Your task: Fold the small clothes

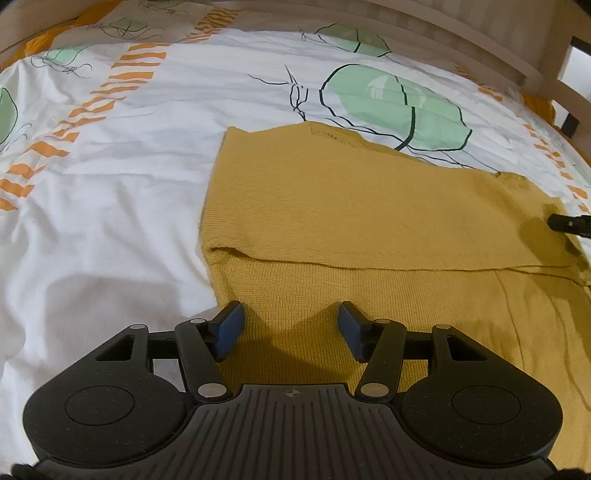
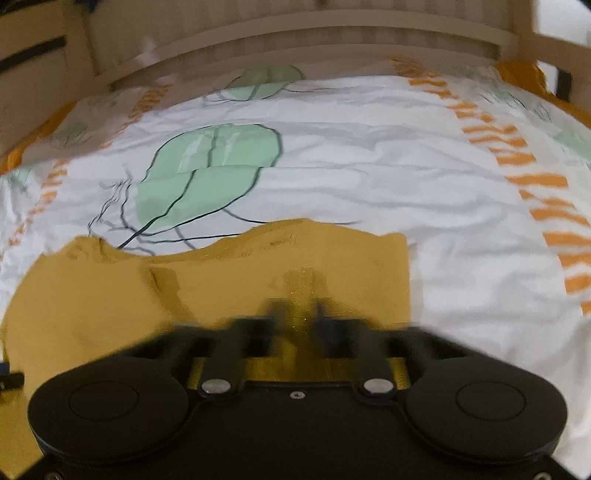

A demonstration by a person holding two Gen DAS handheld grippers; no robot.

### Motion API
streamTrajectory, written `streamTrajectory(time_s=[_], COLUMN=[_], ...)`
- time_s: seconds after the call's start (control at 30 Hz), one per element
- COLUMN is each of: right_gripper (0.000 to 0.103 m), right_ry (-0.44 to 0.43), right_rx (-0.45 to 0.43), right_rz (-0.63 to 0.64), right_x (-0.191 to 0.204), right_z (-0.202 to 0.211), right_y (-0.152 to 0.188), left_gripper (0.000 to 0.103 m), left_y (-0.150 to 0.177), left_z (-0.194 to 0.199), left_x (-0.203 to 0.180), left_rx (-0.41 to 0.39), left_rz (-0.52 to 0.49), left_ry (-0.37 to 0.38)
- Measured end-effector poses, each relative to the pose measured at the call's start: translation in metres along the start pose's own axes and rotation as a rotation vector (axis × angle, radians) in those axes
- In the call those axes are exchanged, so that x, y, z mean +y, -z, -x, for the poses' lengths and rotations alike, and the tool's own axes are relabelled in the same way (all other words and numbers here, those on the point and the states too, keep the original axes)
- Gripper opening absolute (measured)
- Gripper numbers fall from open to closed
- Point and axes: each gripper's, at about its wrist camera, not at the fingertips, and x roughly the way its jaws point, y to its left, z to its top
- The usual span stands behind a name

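Note:
A mustard-yellow knit garment (image 1: 351,206) lies flat on the bed with a fold line running across it. My left gripper (image 1: 291,314) hovers over the garment's near left part, its blue pads (image 1: 231,328) spread apart and nothing pinched between them. The right gripper's black tip (image 1: 569,223) shows at the garment's right edge. In the blurred right wrist view, my right gripper (image 2: 299,314) is shut on a raised ridge of the yellow garment (image 2: 110,295), near its right side.
The bed is covered by a white sheet (image 1: 110,184) printed with green leaves and orange stripes. A pale wooden bed frame (image 2: 295,33) runs along the far side, with a post (image 1: 561,66) at the far right.

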Motion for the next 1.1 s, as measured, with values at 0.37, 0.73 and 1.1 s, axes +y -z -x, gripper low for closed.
streamTrajectory(time_s=[0.37,0.73,1.1], right_gripper=[0.023,0.081,0.097], right_ry=[0.070,-0.013,0.004], right_rx=[-0.016,-0.039,-0.007], right_rz=[-0.078,-0.174,-0.185], right_x=[-0.020,-0.032,-0.021], right_z=[0.005,0.058,0.128], right_y=[0.004,0.011,0.054], left_gripper=[0.057,0.094,0.088], left_y=[0.000,-0.005,0.014], left_z=[0.000,-0.007,0.049], left_x=[-0.003,-0.017,-0.003], left_rx=[0.000,0.034,0.015], left_rz=[-0.009,-0.061,0.004], left_ry=[-0.015,0.022,0.057])
